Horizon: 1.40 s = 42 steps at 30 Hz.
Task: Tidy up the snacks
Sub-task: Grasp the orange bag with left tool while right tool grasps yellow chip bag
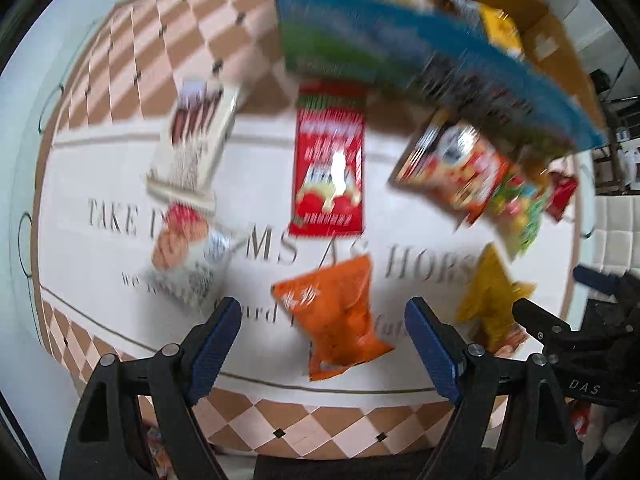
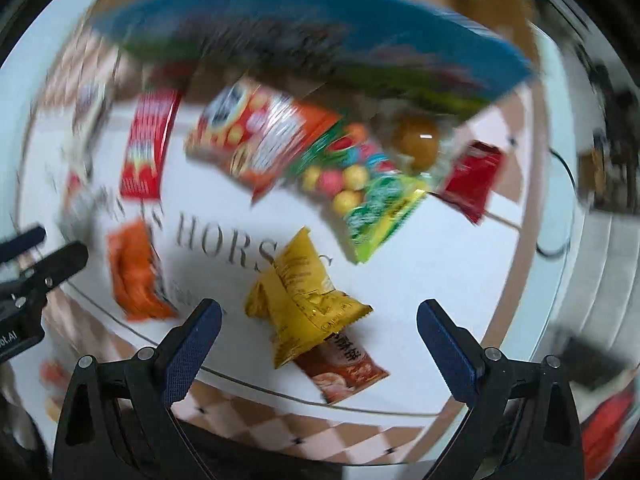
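Snack packs lie scattered on a white mat (image 1: 100,184) with lettering and a checkered border. My left gripper (image 1: 322,340) is open and empty above an orange bag (image 1: 336,316). My right gripper (image 2: 320,344) is open and empty above a yellow bag (image 2: 304,300) that lies on a brown pack (image 2: 344,372). A red pack (image 1: 330,160), a white box (image 1: 192,140), a cookie pack (image 1: 184,248), a red-orange bag (image 2: 264,132), a green candy bag (image 2: 368,192) and a small red pack (image 2: 472,176) lie farther off. Both views are blurred.
A cardboard box (image 1: 560,40) with a blue-green printed side (image 1: 400,48) stands at the far edge and holds some snacks. It also fills the top of the right wrist view (image 2: 304,28). The right gripper shows at the right edge of the left wrist view (image 1: 580,320).
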{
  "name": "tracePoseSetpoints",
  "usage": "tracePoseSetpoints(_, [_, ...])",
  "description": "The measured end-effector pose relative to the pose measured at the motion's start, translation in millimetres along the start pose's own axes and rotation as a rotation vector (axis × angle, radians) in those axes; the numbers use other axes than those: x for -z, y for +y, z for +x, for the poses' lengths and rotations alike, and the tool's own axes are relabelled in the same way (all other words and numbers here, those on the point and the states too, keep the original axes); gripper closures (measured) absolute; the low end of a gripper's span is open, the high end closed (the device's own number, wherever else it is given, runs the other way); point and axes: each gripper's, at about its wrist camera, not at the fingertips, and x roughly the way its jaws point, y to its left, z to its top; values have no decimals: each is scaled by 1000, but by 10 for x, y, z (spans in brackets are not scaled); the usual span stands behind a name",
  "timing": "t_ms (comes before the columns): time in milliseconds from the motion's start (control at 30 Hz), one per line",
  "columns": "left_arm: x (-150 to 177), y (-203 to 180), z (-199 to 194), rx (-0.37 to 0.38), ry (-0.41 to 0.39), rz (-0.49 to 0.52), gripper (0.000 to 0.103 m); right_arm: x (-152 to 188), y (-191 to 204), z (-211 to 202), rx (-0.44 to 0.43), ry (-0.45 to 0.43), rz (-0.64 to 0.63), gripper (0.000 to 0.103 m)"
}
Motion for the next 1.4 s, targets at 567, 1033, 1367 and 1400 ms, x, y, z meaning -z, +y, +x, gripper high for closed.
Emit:
tracePoseSetpoints(567, [224,222,375,20,75,-52,19,-32,-104,553,-59,130,59,43])
tracePoseSetpoints(1033, [282,225,960,226,268,-210,19,394,-809,649,-310,119,440,40])
tracePoseSetpoints(1367, [305,-56,957,147,186,-50,48,225,-421,700,-246,172,352,39])
tracePoseSetpoints(1400, [322,-101,954,133,182,-21,48,233,-383,711,-234,173,336,39])
